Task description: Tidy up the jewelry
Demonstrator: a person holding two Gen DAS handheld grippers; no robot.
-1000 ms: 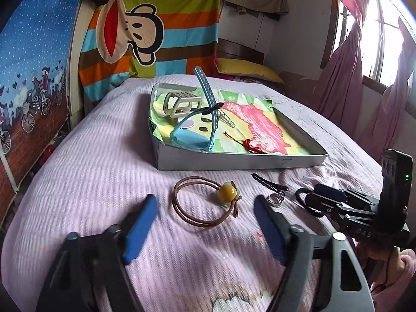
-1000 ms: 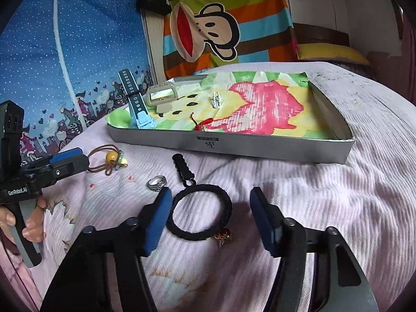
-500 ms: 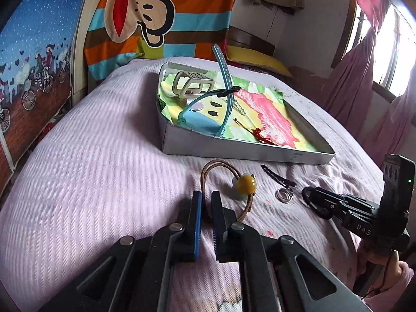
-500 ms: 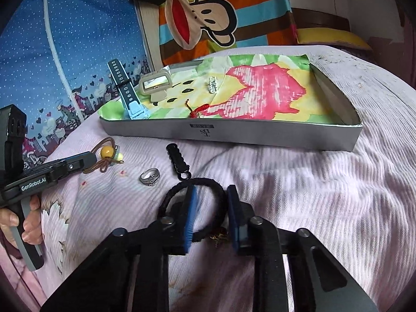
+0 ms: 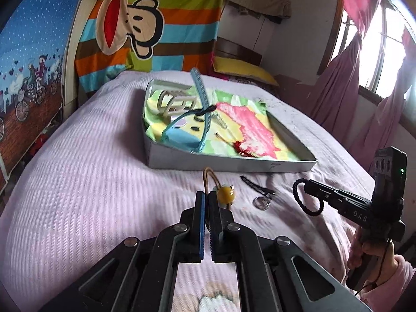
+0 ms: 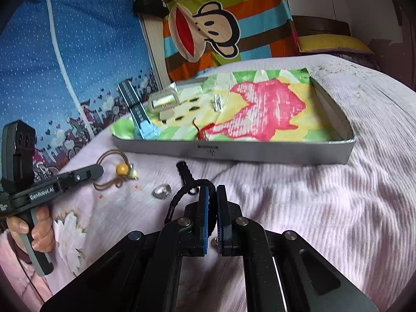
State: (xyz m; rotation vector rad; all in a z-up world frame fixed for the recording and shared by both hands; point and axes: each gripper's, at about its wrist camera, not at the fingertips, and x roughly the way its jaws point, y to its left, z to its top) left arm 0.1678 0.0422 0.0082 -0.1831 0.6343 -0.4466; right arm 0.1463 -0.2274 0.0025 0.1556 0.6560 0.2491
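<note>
My left gripper (image 5: 207,195) is shut on the brown cord bracelet (image 5: 208,178) with a yellow bead (image 5: 226,194), just above the pink bedspread; it also shows in the right wrist view (image 6: 98,169). My right gripper (image 6: 212,189) is shut on the black cord bracelet (image 6: 179,197), which hangs from it in the left wrist view (image 5: 306,202). A silver ring (image 6: 161,190) and a black hair clip (image 5: 256,184) lie between them. The grey tray (image 5: 234,162) holds a blue watch (image 5: 182,135), a beige watch (image 6: 163,102) and a red string piece (image 6: 204,130).
The tray sits mid-bed with a colourful paper lining. A striped monkey blanket (image 5: 145,26) hangs at the headboard, a yellow pillow (image 5: 241,71) behind the tray. Pink curtains (image 5: 345,83) and a window are at the right.
Both grippers went from wide open to shut, each closing on its bracelet. Both have moved forward toward the tray, the bracelets lifted off the bedspread.
</note>
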